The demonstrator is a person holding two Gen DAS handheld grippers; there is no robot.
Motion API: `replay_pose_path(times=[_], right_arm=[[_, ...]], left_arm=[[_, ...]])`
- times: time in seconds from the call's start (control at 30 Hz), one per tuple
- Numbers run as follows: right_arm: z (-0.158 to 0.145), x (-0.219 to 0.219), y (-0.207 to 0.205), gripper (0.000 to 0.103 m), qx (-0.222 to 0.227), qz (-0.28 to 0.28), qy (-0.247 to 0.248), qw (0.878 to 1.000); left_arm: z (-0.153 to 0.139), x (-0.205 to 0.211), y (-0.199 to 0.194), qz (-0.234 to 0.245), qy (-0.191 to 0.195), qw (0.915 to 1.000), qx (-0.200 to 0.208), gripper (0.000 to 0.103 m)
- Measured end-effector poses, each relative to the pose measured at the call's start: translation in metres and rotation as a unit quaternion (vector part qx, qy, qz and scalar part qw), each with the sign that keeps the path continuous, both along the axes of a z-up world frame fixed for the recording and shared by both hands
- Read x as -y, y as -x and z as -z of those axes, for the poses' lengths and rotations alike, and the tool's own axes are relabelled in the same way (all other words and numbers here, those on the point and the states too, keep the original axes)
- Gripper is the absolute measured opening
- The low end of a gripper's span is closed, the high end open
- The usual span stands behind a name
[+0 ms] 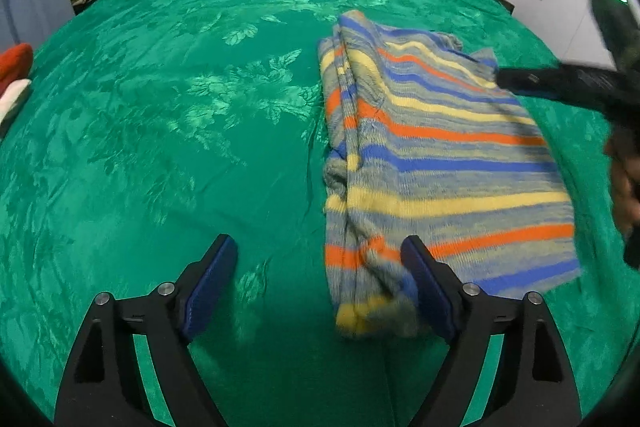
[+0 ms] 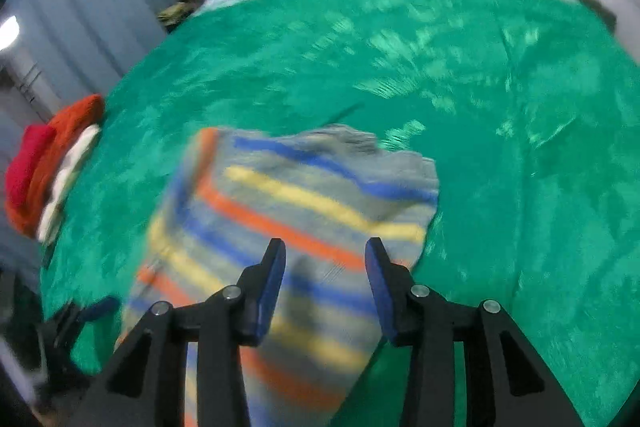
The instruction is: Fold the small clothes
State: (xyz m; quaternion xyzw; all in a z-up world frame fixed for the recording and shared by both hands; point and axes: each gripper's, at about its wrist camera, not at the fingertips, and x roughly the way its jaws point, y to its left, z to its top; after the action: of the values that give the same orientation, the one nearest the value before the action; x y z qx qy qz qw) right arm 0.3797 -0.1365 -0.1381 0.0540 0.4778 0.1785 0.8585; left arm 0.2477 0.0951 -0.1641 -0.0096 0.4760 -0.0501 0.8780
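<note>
Between both tongs, on the bed [image 1: 160, 127]: striped knit garment [image 1: 440, 155], part-folded lengthwise; left tongs [image 1: 320, 283] and right tongs [image 2: 325, 283] apart, ungripping, poised for next fold

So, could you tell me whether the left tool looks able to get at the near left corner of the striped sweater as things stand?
Probably yes. The left tool is open, and the near corner of the striped sweater lies flat on the green bedspread, right beside its right finger, with nothing between them.
</note>
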Motion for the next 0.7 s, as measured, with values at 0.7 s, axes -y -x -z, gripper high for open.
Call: replay_pose_path(times=[0.7], right_arm=[[0.024, -0.029, 0.234, 0.077, -0.005, 0.061, 0.097, 0.993]], left_arm=[[0.012, 0.014, 0.104, 0.005, 0.003, 0.9993, -0.038, 0.098]])
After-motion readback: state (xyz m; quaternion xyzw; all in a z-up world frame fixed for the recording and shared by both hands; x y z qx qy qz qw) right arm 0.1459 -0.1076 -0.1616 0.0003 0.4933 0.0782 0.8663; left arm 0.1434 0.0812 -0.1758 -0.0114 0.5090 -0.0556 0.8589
